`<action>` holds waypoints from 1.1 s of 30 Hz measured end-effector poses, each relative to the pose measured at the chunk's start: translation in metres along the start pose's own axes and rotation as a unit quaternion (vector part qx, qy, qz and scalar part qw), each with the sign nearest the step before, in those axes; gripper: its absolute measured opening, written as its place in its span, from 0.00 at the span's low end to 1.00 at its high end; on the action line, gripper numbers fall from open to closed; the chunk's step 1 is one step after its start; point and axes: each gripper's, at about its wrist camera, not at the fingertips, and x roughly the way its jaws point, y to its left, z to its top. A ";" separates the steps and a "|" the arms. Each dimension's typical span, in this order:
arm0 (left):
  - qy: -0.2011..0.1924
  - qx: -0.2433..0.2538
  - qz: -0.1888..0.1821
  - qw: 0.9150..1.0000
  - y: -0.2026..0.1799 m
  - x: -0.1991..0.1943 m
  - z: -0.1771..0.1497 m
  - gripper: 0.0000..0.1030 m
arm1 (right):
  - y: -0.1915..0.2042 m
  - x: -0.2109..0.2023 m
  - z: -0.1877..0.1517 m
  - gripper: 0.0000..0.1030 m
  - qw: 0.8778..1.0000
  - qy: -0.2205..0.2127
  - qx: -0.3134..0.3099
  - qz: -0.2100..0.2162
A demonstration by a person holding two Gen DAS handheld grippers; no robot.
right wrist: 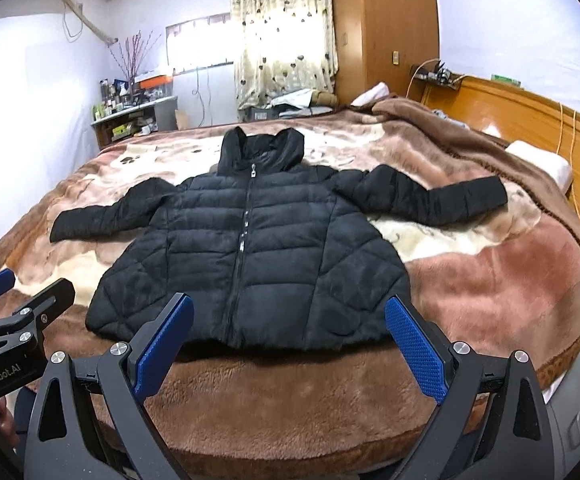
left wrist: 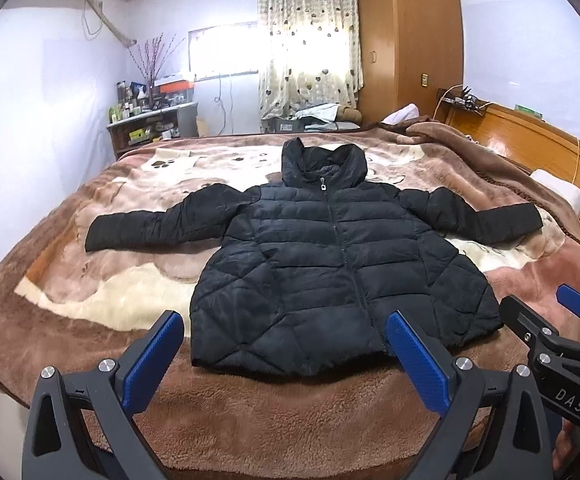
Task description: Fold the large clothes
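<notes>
A black quilted hooded jacket (left wrist: 330, 256) lies flat and zipped on the bed, front up, sleeves spread to both sides, hem toward me. It also shows in the right wrist view (right wrist: 249, 248). My left gripper (left wrist: 285, 344) is open and empty, held just above the hem's left half. My right gripper (right wrist: 290, 332) is open and empty, held above the hem's right half. The right gripper shows at the right edge of the left wrist view (left wrist: 546, 320), and the left gripper shows at the left edge of the right wrist view (right wrist: 21, 296).
The bed carries a brown patterned plush blanket (left wrist: 129, 280). A wooden headboard (left wrist: 530, 140) and white pillow (left wrist: 558, 192) lie to the right. A wardrobe (left wrist: 410, 40), curtained window (left wrist: 306, 52) and cluttered shelf (left wrist: 149, 120) stand beyond the bed.
</notes>
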 end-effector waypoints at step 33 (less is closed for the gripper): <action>0.039 -0.005 -0.004 0.999 0.006 0.033 -0.005 1.00 | 0.002 0.022 -0.002 0.94 1.000 0.029 0.003 -0.010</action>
